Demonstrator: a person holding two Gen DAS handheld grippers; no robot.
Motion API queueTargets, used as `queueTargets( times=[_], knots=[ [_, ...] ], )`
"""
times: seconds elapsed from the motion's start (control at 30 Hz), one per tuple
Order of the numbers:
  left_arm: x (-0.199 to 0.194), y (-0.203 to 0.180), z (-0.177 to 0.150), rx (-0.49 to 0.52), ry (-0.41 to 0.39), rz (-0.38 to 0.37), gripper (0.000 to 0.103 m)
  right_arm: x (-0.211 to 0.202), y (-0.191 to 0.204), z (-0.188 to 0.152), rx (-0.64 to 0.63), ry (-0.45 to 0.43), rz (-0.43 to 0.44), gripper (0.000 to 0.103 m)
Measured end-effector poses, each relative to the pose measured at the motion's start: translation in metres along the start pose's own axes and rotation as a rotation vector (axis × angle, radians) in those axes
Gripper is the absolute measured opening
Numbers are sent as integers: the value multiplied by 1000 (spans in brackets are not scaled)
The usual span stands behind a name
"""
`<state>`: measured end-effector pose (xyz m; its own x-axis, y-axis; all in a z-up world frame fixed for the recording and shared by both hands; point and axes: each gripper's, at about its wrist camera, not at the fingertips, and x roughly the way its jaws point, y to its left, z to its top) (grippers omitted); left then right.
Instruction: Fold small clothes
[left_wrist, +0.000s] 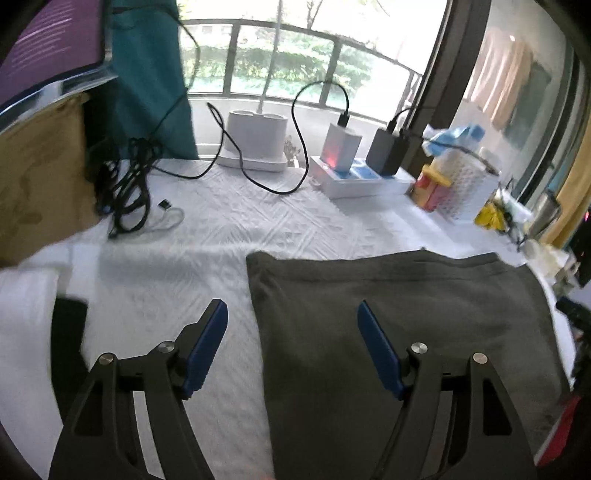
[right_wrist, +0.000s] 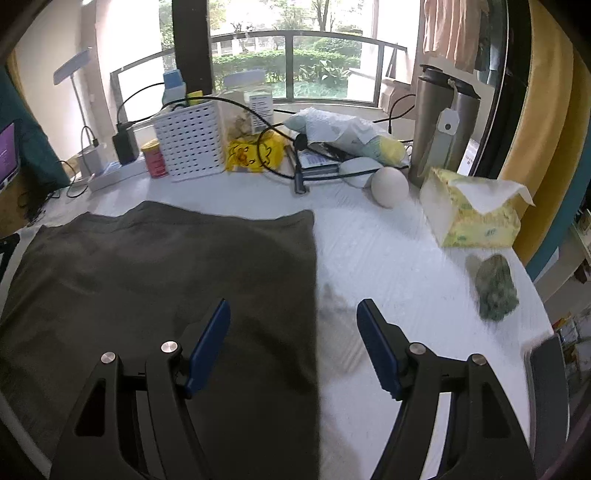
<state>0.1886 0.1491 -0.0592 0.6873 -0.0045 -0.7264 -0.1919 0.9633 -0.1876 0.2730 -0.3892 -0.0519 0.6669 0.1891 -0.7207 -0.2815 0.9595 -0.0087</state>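
While dark grey folded garment (left_wrist: 399, 332) lies flat on white quilted table cover (left_wrist: 207, 236), left gripper (left_wrist: 291, 317) released over its left edge; right gripper (right_wrist: 293, 314) released over right edge, nothing grasped.

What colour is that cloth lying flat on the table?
Dark olive-grey garment, plain with no pattern; clearest in the right wrist view.

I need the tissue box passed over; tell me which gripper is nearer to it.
Right. The right gripper hangs open over the grey garment's right edge, the tissue box just beyond. The left gripper is open at the garment's far left edge.
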Motion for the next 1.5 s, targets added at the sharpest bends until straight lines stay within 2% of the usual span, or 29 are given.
queueTargets(
  times=[0.1, 0.2, 0.37, 0.43, 0.47, 0.5, 0.57, 0.63, 0.7, 0.73, 0.77, 0.8, 0.93, 1.17, 1.27, 1.5],
  knots=[
    [22, 1, 8, 22, 48, 26, 76, 12, -5, 9, -1, 2, 0, 71],
    [34, 2, 13, 33, 62, 18, 76, 26, -7, 17, -2, 9, 5, 71],
    [56, -4, 17, 87, 101, 25, 61, 47, -12, 30, -13, 16, 18, 70],
    [60, -7, 19, 110, 104, 33, 58, 56, -15, 39, -8, 19, 33, 63],
    [61, -8, 19, 119, 103, 36, 58, 60, -16, 42, -5, 23, 34, 51],
    [62, -9, 19, 128, 102, 37, 58, 66, -18, 45, 0, 30, 30, 46],
    [65, -13, 20, 150, 100, 47, 58, 80, -21, 51, 21, 47, 41, 45],
    [66, -18, 18, 178, 92, 60, 57, 92, -18, 53, 26, 76, 51, 34],
    [67, -20, 19, 201, 85, 65, 41, 96, -12, 53, -1, 67, 41, 13],
    [67, -21, 20, 202, 87, 42, 25, 96, -8, 54, -12, 66, 60, 6],
    [67, -22, 20, 203, 88, 36, 14, 95, -6, 55, -19, 60, 53, 5],
    [68, -23, 21, 208, 91, 24, 10, 94, -4, 55, -29, 49, 38, 4],
    [62, -34, 27, 265, 55, 59, 9, 86, -6, 61, -38, 9, 16, 4],
    [44, -39, 48, 270, -27, 57, 9, 66, -11, 73, -49, -64, -19, 3],
    [44, -39, 53, 269, -39, 57, 9, 63, -12, 78, -49, -84, -31, 3],
    [73, -35, 55, 248, 25, 34, 9, 76, -15, 78, -41, -59, -44, 3]
  ],
)
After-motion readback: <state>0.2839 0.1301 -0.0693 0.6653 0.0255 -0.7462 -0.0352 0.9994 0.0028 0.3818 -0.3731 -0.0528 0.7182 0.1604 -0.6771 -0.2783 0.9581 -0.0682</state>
